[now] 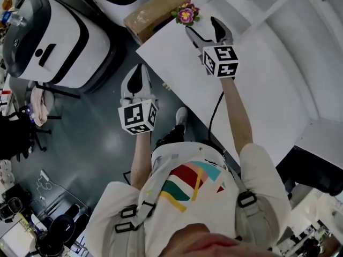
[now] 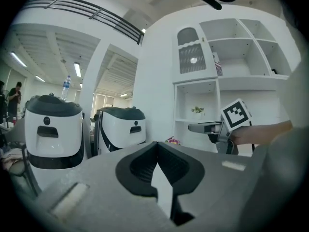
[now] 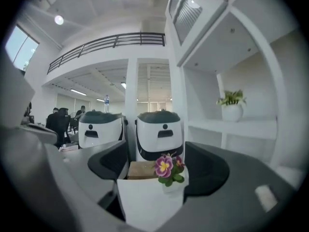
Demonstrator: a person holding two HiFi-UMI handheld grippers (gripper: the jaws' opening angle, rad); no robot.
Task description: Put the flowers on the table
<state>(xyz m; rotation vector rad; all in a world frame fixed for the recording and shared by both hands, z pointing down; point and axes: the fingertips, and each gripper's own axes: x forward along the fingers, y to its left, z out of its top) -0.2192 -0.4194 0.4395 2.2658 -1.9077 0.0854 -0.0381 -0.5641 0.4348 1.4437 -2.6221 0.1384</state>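
Two tongs are in play. The right tongs (image 1: 202, 28) stand wide apart and press on nothing, and the flowers (image 1: 186, 14) sit in their small white pot just beyond the tips, on the far corner of the table (image 1: 177, 74). The left tongs (image 1: 139, 71) are closed on nothing, off the table's left edge. We judge the placing done, so we should draw the right tongs straight back toward us, jaws clear of the petals, because a brush could tip the pot off that corner.
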